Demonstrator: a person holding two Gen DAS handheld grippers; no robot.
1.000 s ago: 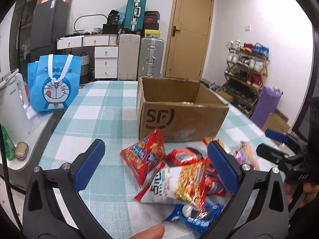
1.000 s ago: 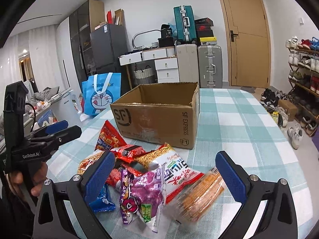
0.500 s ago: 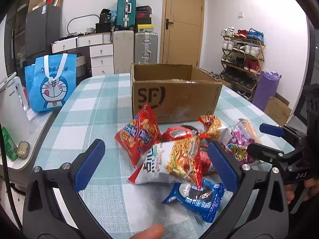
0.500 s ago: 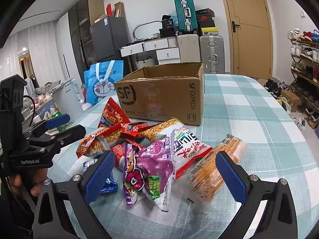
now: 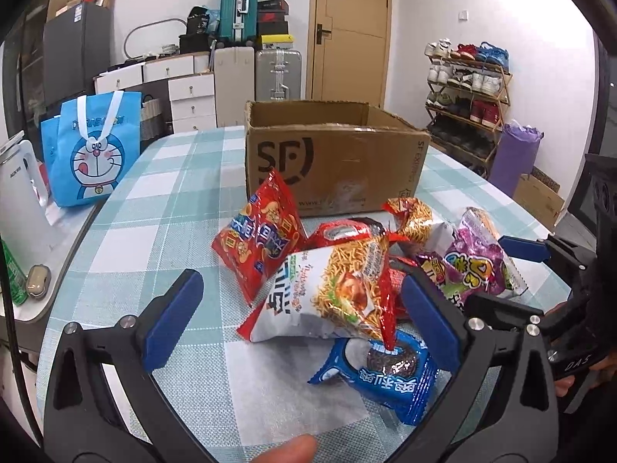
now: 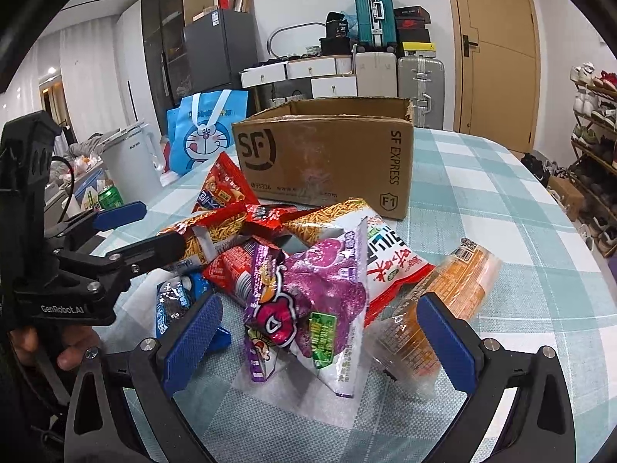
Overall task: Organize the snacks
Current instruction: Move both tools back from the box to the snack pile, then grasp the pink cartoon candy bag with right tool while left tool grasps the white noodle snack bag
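Both grippers have closed in on the snack pile in front of the cardboard box; left gripper & right gripper gape wide, holding nothing.

Right gripper: jaws wide apart, around purple snack bag. Orange cracker pack just beside, toward the table's right edge. Cardboard box, open-topped, behind the heap. Left gripper, jaws apart, at heap's left.
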